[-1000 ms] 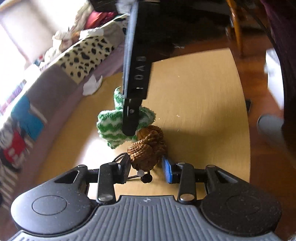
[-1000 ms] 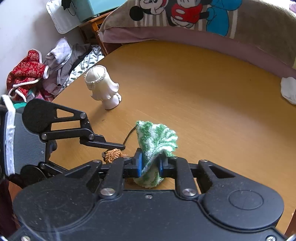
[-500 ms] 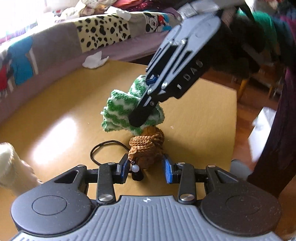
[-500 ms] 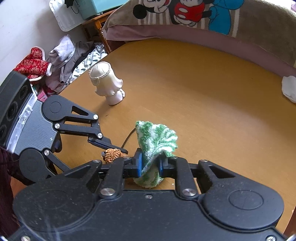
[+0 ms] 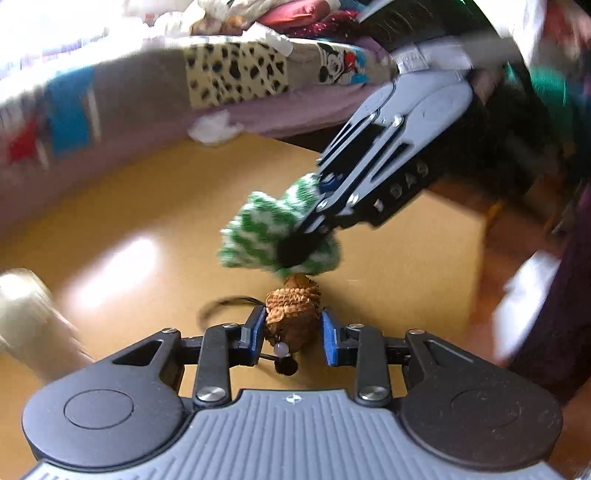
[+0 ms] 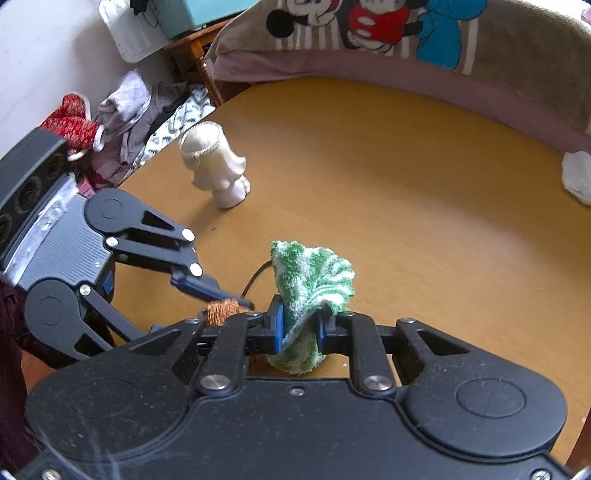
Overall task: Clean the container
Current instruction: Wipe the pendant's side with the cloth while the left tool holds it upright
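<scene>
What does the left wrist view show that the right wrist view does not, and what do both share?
Only the left wrist view shows the leopard-print patch and the white bead under the carved brown ornament, which sits between the left tool pads. Only the right wrist view shows the white figurine clearly, the red garment and the teal box. Both show the right tool clamping the green-and-white cloth, the wooden table and the ornament.
</scene>
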`<state>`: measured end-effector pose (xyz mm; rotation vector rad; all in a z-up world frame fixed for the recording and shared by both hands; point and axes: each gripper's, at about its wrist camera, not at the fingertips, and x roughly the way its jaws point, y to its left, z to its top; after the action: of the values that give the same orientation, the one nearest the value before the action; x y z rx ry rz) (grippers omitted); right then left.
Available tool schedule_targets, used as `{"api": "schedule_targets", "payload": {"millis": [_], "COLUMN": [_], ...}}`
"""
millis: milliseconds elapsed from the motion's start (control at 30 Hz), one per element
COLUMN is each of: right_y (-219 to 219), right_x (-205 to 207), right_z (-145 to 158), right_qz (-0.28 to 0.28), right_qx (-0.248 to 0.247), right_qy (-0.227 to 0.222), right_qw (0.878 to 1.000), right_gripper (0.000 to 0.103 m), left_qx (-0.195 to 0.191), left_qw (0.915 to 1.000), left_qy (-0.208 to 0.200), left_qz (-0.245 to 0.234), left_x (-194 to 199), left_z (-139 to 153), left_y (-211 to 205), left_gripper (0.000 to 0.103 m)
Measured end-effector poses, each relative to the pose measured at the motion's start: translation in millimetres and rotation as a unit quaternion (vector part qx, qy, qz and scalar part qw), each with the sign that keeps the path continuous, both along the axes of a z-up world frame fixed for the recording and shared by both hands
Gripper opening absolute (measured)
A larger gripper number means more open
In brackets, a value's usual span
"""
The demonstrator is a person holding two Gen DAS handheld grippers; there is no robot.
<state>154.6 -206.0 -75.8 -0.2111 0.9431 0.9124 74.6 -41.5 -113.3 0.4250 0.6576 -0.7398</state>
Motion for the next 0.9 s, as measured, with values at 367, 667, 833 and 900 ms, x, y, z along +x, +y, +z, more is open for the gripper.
{"api": "schedule_targets", "payload": {"millis": [367,667,833,900], "right_y": [3,-13,-4,-8], "right_x": [-2,10,2,8], "right_z": [7,-1,6,2], "right_qz": [0.017,-0.036,0.007,-0.022], "right_qx": [0.065,0.071,0.132,0.106], "right_qy": [0.04,0.071,0.106,0.102], "right_qw": [0.997,0.994,0.986,0.989], "right_gripper": [0.016,0.016,0.016,0.012], "left_qx": [0.172,0.186,0.179,0.171], "left_qw": [0.9697,0.9652,0.9682,0.971], "left_qy": [-0.17,-0.179,-0.171,-0.164], "left_qz": [-0.036,-0.042,-0.036,-0.031], "left_x": [-28,-27,-22,-20], "left_z": [-9,-11,-10,-8], "left_y": [-31,-34,-33,-32], "left_gripper": [0.03,0.029,0.029,0.029]}}
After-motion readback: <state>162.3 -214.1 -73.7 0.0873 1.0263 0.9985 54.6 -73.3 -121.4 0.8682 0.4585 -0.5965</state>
